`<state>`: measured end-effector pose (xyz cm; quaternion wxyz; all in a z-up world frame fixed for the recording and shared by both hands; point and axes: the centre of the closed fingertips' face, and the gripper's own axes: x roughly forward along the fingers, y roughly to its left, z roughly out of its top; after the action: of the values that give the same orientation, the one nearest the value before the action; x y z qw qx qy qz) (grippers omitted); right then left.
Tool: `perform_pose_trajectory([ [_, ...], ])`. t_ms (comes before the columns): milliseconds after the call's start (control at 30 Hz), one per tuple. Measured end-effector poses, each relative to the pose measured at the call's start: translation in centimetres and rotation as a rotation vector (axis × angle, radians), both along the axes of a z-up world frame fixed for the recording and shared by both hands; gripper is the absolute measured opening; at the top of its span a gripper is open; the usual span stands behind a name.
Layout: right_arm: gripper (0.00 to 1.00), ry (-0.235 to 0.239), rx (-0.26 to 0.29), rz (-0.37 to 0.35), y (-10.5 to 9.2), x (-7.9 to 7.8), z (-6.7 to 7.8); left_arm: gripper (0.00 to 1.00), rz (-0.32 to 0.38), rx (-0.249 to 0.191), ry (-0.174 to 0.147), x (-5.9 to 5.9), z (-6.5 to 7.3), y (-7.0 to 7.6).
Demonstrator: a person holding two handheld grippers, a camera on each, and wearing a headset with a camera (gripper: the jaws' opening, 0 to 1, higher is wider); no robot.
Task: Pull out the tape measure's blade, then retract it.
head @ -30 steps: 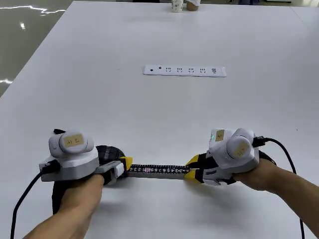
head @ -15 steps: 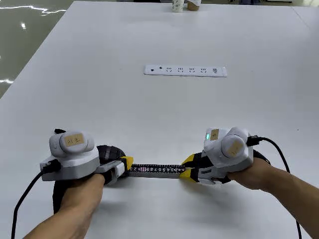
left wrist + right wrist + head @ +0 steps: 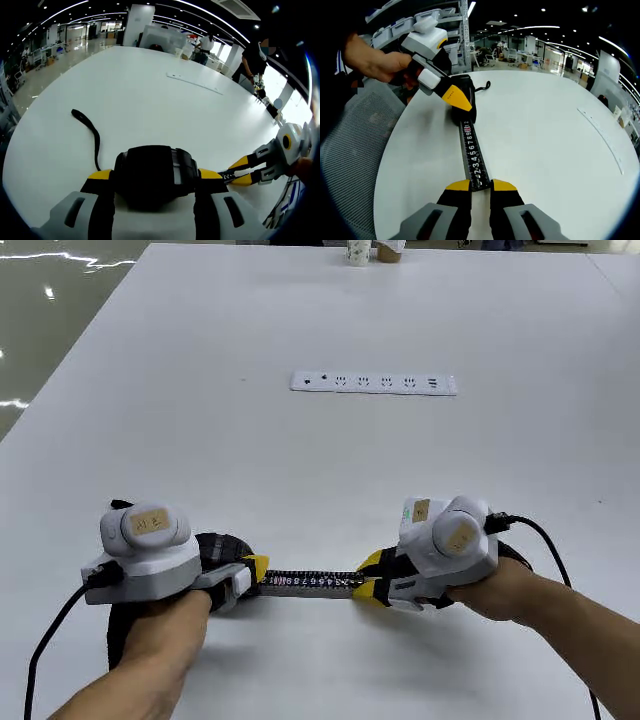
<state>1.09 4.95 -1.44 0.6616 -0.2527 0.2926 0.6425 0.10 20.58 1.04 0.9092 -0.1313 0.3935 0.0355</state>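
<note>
White table (image 3: pixel 300 460), left gripper (image 3: pixel 155 175) gripping case (image 3: pixel 220 548), right gripper (image 3: pixel 480 186) pinching blade (image 3: pixel 472 150)

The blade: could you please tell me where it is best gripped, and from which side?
Take the blade at its free end, coming in along its length from the side away from the case. It lies flat and narrow on the table, so jaws either side of the tip should hold it, as the right gripper does; the left gripper clamps the case.

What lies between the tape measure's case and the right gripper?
The extended blade, markings up, joins case to right gripper; clearest in right gripper view.
</note>
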Motion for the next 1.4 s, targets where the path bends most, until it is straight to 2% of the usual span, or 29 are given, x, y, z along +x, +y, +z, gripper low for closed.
perform_pose_trajectory([
  [1400, 0.1, 0.013, 0.027, 0.025, 4.1, -0.7, 0.1, 0.59, -0.003, -0.011, 0.007, -0.2, 0.1, -0.1],
])
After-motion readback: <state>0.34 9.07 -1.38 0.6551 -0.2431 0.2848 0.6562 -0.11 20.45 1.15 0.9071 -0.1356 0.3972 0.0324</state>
